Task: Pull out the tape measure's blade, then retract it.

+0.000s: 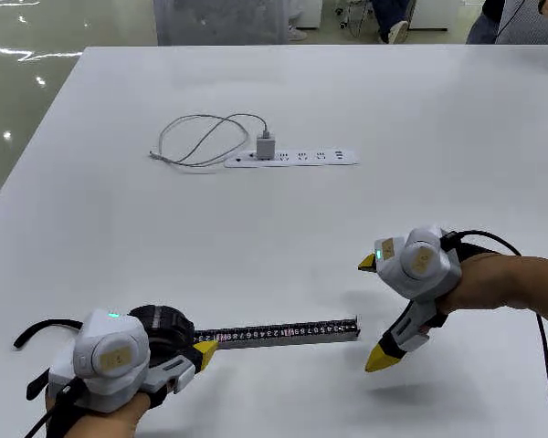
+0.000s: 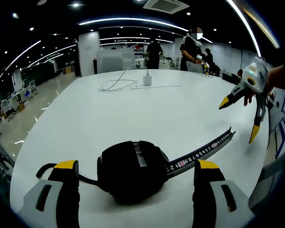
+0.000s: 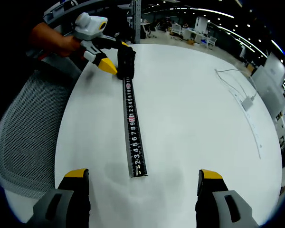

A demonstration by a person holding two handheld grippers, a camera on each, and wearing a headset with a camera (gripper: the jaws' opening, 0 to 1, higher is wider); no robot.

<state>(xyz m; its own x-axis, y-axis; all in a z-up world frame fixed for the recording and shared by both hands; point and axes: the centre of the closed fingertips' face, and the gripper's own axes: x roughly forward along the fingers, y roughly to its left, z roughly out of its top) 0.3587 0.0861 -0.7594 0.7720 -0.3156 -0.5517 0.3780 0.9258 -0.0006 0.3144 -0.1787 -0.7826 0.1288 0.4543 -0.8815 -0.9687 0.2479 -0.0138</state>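
Note:
The black tape measure case (image 1: 164,326) lies on the white table (image 1: 283,237) at the near left. Its black blade (image 1: 283,332) is drawn out to the right and lies flat, ending at a hook (image 1: 355,328). My left gripper (image 1: 178,339) is open around the case (image 2: 133,171), with a gap between each yellow-tipped jaw and the case. My right gripper (image 1: 374,310) hovers open just past the blade's end. In the right gripper view the blade tip (image 3: 137,172) lies between the jaws of the right gripper (image 3: 143,174), untouched.
A white power strip (image 1: 292,158) with a plugged-in charger (image 1: 266,146) and a looped cable (image 1: 196,137) sits mid-table, farther back. A black strap (image 1: 41,330) trails left of the case. A grey mesh chair (image 3: 23,137) stands by the near edge.

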